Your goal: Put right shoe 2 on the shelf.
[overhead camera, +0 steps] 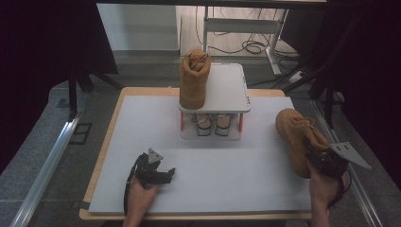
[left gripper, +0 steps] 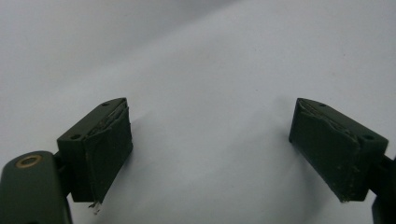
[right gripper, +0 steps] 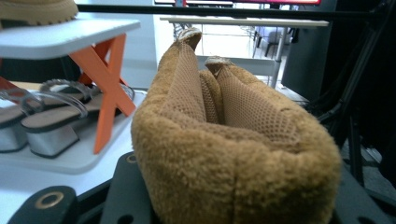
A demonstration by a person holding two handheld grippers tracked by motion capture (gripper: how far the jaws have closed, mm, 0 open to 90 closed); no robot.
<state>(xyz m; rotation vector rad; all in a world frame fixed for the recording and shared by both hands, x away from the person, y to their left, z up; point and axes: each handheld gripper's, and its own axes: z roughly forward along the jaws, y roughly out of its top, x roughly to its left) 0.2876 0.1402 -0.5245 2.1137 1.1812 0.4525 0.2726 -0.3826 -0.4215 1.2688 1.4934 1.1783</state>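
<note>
Your tan suede boot (overhead camera: 297, 137) sits at the worktop's (overhead camera: 198, 175) right edge, toe pointing away from you, heel end lifted, collar squeezed; mesh lining and tongue visible in the right gripper view.

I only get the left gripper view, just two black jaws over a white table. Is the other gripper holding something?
Observer: Yes, the right gripper is shut on a tan boot by its collar.
Operator: Is there another boot?
Observer: Its mate stands on top of a small white rack.
Operator: Anything under that top shelf?
Observer: A pair of silver sandals sits on the lower shelf.
</note>
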